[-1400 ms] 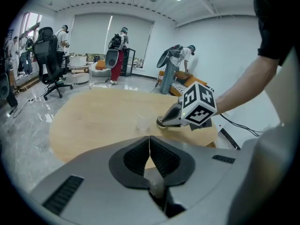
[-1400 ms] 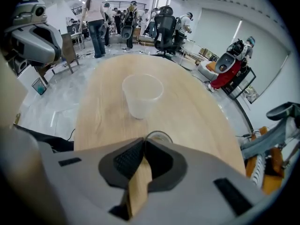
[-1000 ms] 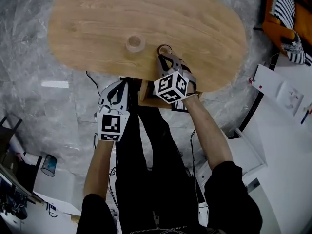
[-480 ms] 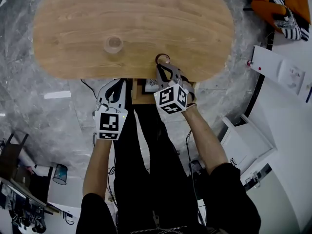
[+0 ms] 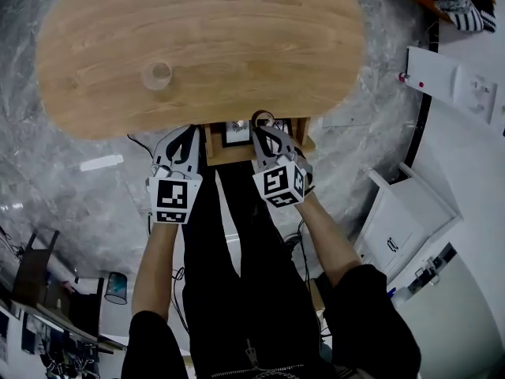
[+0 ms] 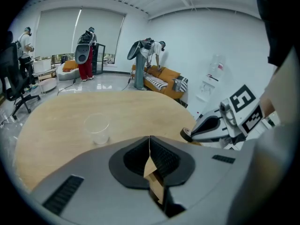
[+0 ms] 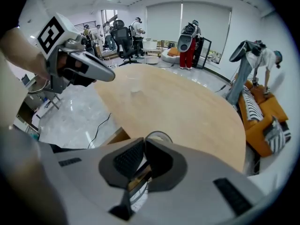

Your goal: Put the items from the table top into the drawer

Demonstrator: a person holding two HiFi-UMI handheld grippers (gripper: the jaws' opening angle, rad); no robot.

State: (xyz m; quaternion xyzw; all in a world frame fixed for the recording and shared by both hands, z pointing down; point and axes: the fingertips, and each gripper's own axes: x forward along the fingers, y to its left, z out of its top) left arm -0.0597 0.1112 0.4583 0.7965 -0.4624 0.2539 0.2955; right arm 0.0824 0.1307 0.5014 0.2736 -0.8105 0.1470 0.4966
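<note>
Drawer (image 5: 229,158) stands pulled out from under the near edge of the desk (image 5: 237,38), between the two arms. All positions below are referenced to it.

Right hand-held gripper (image 5: 263,125): tips over the drawer's back right part, just at the desk edge, pointing steeply down. Jaws nearly together, clamped on the wall of a tape roll (image 7: 159,136), with one pad inside the ring and one outside. The roll stands proud of the tips. Judgement: pinching the wall fits a ring too wide to span, and the downward tilt suits dropping it into the open compartment.

Left hand-held gripper (image 5: 192,131): just outside the drawer's left wall. Jaws closed pad to pad with nothing between them; only wood shows past the tips. It seems parked clear of the right one's path, and I cannot tell whether it touches the drawer.

Clear plastic cup (image 5: 156,74): upright on the desk, well beyond the drawer and to its left, untouched. Judged next item to move.

Something dark lies inside the drawer; not identifiable.
</note>
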